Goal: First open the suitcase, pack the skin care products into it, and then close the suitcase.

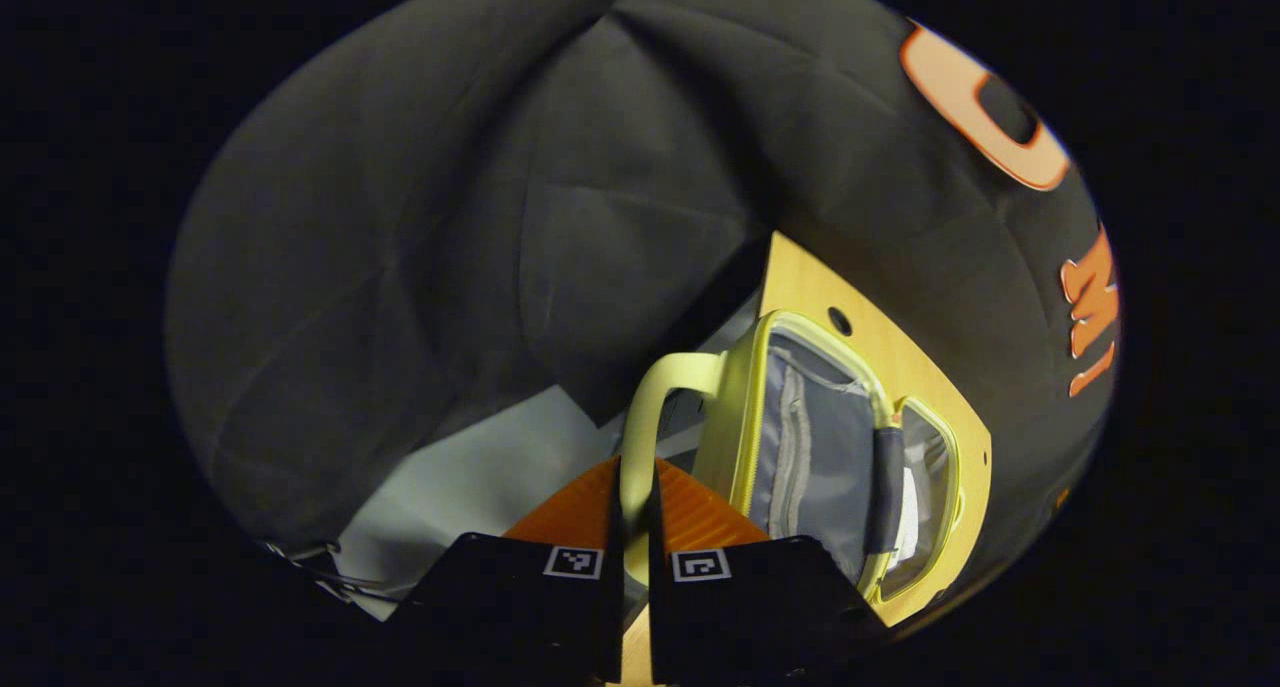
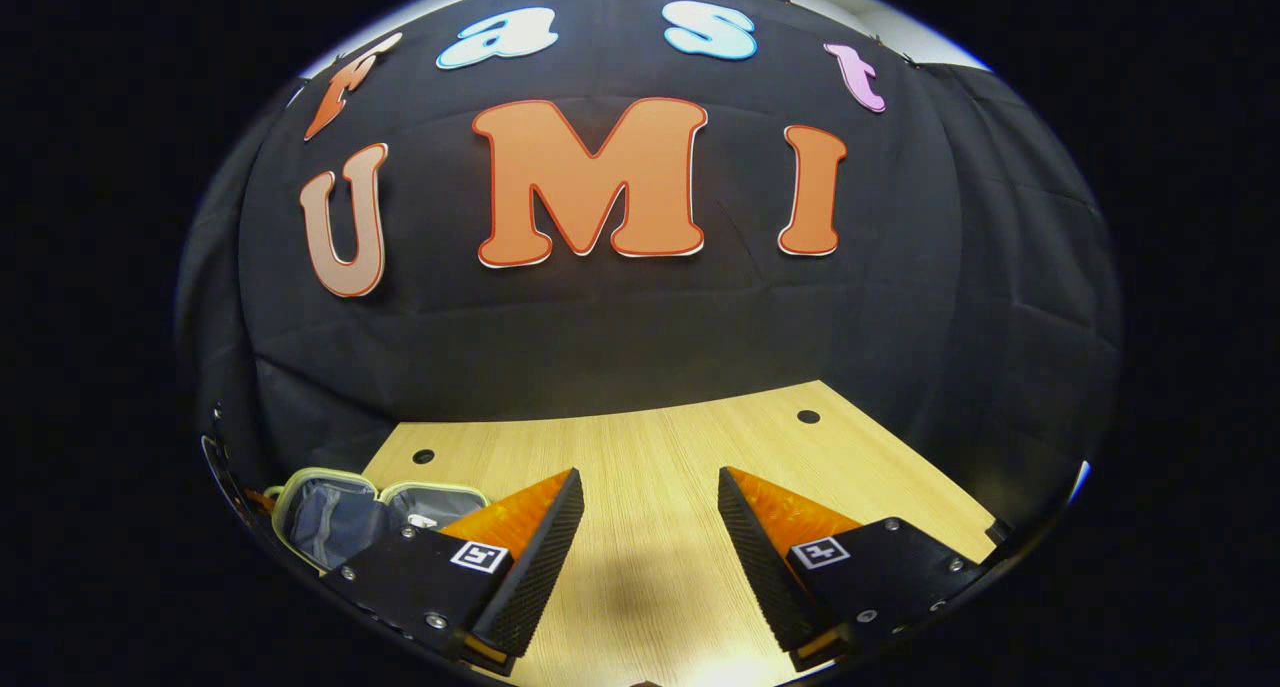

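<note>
Left gripper (image 1: 634, 527) pinching the pale yellow handle (image 1: 652, 407) of the suitcase (image 1: 820, 447), both orange fingers (image 1: 572, 507) pressed against the loop from either side. Suitcase lying open on the wooden table (image 1: 800, 277), near its far left corner when judged from the right gripper view, grey lining (image 1: 815, 457) exposed on the half nearer the handle, second half (image 1: 930, 467) folded out flat beyond it. Something small and white (image 1: 905, 522) tucked in the far half, just past the hinge strap; too blurred to name, possibly one of the skin care products.

Right gripper (image 2: 650, 527) spread wide, nothing between the fingers, hovering over bare table well to the right of the suitcase (image 2: 375, 515).

Judged stage: packing likely done or nearly so, lid about to be swung over by the handle.

Risks from here:
- Handle thin and rounded, so a twist of the wrist could let it roll out of the pinch and drop the half partway.
- Pulling the handle sideways, not up and over, would drag the whole suitcase toward the table edge just beside it.
- Loose white item near the hinge could catch between the halves and stop them meeting.
- No hold on the far half, so it may lift or skate as the near half rises.
</note>
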The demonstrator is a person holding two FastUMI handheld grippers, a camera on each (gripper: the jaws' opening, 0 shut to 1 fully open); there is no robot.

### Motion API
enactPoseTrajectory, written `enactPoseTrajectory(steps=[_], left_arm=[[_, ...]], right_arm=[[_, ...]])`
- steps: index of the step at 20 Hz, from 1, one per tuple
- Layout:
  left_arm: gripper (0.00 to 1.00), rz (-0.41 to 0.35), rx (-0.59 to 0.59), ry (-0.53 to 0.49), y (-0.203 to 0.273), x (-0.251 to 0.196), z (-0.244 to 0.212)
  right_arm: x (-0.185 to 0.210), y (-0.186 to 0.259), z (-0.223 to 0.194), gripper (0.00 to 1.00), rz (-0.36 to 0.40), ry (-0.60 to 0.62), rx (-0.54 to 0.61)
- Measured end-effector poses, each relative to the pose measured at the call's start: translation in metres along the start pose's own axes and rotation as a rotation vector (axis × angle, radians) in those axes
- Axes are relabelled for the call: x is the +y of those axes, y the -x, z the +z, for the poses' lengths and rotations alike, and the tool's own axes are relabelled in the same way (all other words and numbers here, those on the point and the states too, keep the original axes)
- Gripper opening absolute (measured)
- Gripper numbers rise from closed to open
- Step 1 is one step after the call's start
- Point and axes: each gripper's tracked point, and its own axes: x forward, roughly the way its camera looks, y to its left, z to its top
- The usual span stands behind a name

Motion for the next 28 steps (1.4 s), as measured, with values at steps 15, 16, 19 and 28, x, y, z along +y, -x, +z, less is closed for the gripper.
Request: enactPoseTrajectory(steps=[15,16,19,28], left_arm=[[0.1,-0.102,-0.299,-0.222,0.144,-0.219,0.063],[0.1,-0.124,-0.306,-0.237,0.147,-0.242,0.059],[0.1,-0.177,-0.302,-0.28,0.147,-0.304,0.047],[0.11,-0.229,-0.229,-0.436,0.113,-0.439,-0.018]], right_arm=[[-0.065,-0.036,0.016,0.88,0.131,0.06,-0.07],[-0.069,-0.036,0.017,0.88,0.136,0.056,-0.072],[-0.084,-0.035,0.017,0.88,0.152,0.037,-0.075],[-0.133,-0.031,0.004,0.88,0.15,0.03,-0.07]])
